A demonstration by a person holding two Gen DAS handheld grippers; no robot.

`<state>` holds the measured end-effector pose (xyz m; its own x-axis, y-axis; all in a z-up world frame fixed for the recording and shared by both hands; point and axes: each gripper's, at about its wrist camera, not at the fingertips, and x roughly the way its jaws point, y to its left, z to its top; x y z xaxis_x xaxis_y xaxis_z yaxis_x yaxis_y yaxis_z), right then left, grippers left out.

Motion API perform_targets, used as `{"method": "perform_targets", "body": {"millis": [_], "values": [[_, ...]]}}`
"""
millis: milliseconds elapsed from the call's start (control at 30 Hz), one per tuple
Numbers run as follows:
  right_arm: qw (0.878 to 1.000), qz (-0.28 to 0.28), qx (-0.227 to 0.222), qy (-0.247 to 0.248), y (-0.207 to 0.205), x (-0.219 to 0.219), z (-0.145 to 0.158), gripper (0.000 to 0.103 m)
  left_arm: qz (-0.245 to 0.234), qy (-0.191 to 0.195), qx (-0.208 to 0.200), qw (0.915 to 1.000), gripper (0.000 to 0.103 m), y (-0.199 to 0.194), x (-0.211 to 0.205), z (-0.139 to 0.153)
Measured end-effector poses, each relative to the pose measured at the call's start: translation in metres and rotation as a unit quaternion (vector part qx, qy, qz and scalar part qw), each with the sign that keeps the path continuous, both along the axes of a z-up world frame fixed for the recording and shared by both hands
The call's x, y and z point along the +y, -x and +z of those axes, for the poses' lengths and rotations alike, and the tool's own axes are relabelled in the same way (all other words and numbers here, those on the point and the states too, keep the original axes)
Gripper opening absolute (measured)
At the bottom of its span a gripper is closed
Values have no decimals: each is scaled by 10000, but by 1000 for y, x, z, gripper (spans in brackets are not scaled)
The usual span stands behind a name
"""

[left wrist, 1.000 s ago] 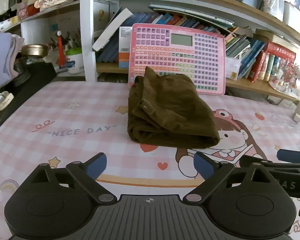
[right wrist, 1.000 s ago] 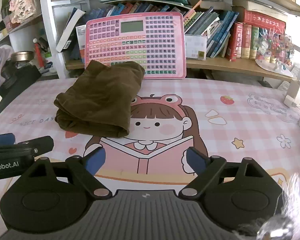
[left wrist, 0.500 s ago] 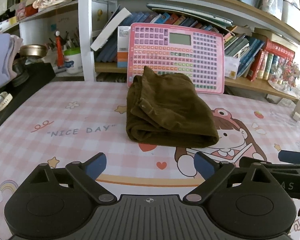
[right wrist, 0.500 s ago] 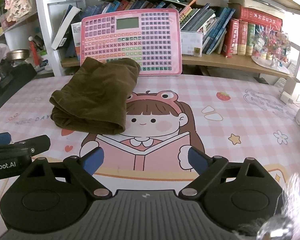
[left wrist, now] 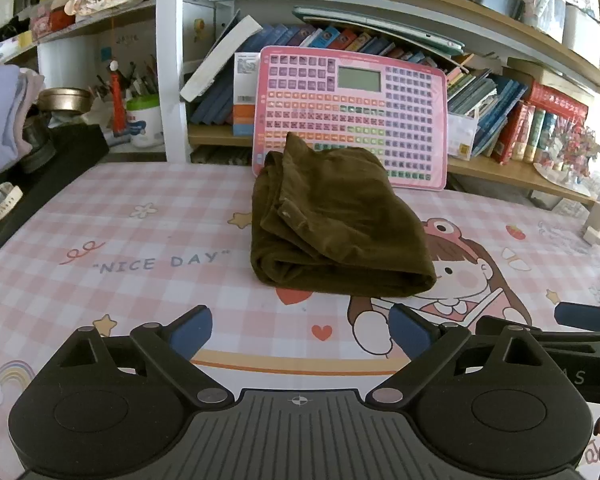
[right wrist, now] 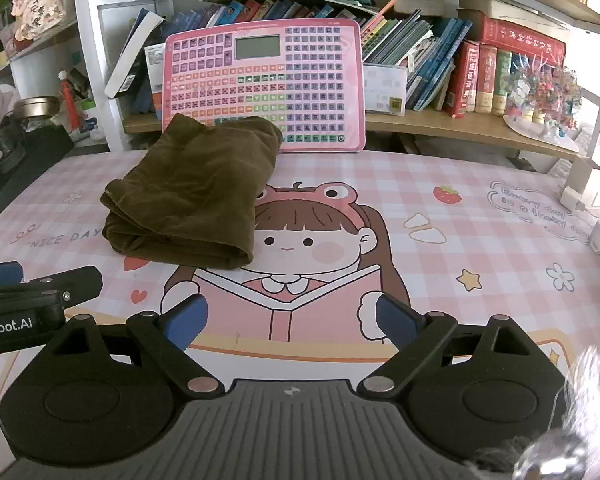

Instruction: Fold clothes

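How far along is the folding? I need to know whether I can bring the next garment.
Done: the dark olive-brown corduroy garment lies in a compact, layered bundle on the pink checked cartoon table mat. In hand: nothing; the left gripper and right gripper are open and short of it. Left: perhaps only tidying its uneven far edge. No other garment waits on the mat.

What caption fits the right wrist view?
Open right tongs hover over the mat; folded brown garment lies ahead, left.
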<state>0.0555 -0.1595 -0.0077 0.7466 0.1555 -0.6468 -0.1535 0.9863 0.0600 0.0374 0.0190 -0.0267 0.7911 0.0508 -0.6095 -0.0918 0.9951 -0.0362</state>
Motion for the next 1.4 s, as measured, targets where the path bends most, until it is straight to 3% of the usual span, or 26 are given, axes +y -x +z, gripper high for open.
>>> {"method": "perform_targets", "body": {"millis": [1400], "values": [[10000,-42,22,19,1,0,0,91,-69,-6,-2,10000,97,0,-2,0]]}}
